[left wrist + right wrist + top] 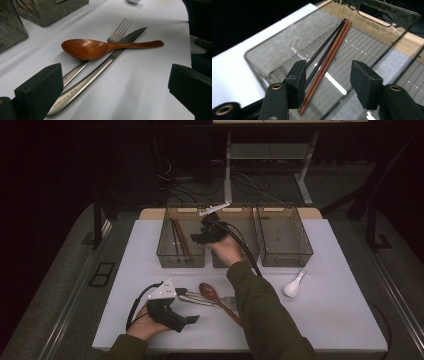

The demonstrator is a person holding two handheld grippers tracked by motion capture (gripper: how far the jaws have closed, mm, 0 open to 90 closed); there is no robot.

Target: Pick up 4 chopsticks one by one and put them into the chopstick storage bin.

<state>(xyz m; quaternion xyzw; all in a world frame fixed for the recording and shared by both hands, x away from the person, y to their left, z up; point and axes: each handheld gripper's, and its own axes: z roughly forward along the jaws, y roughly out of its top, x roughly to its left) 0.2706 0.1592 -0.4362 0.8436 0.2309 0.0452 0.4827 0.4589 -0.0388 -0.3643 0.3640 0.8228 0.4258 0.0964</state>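
On the white table [320,320]: three clear bins stand in a row at the far edge; loose cutlery lies near the front edge.

Left bin [167,252]: holds the chopsticks [325,61], one black pair and one red-brown pair, lying side by side on the ribbed floor.

Right gripper [202,236]: hangs over the left bin at its right side; jaws spread apart, nothing between them. In the right gripper view the chopsticks run from under the left jaw away toward the far wall.

Left gripper [187,319]: rests low at the front of the table, jaws spread wide and empty, pointed at the cutlery pile.

Wooden spoon [100,48]: lies across the fork [117,35] and the knife [100,75], bowl toward the left gripper's left jaw, handle trailing off to the right.

Fork and knife: long axes run nearly straight away from the left gripper, handles nearest the jaws.

White spoon [294,285]: lies apart, to the right, in front of the right bin [300,252].

Key relation: the pile lies directly ahead of the left gripper and just beside it; the right gripper is well apart, over the bins.

Judgement: the left gripper is the nearer one for the next pick, and the wooden spoon, lying on top, is likely first; its handle lies crosswise to the jaws' line of approach.
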